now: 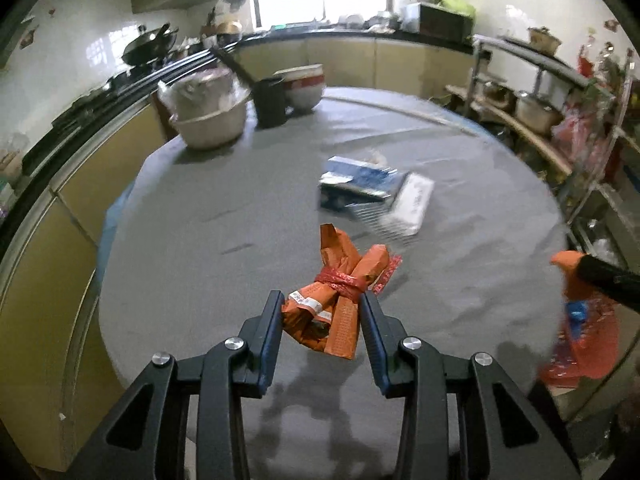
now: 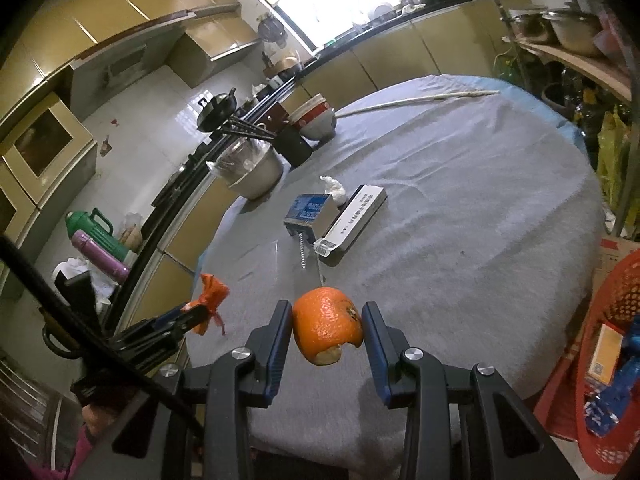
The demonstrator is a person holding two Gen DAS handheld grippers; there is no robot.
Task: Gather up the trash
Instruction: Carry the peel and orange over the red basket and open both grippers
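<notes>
My left gripper (image 1: 321,304) is shut on a crumpled orange wrapper (image 1: 340,300) tied with red tape, held above the grey tablecloth (image 1: 200,216). My right gripper (image 2: 327,316) is shut on an orange peel (image 2: 326,322), lifted over the near part of the table. From the right wrist view the left gripper (image 2: 192,314) shows at the lower left with the orange wrapper (image 2: 212,294) in it. The right gripper's finger with the peel (image 1: 568,264) enters the left wrist view at the right edge. A blue and white box (image 2: 310,212), a long white box (image 2: 352,220) and a crumpled tissue (image 2: 334,190) lie mid-table.
A red basket (image 2: 608,312) with trash in it stands off the table's right side. A steel pot (image 2: 252,172), a black cup (image 2: 294,144) and stacked bowls (image 2: 316,118) crowd the far left of the table. A long stick (image 2: 420,100) lies at the far edge; shelves (image 1: 540,112) stand right.
</notes>
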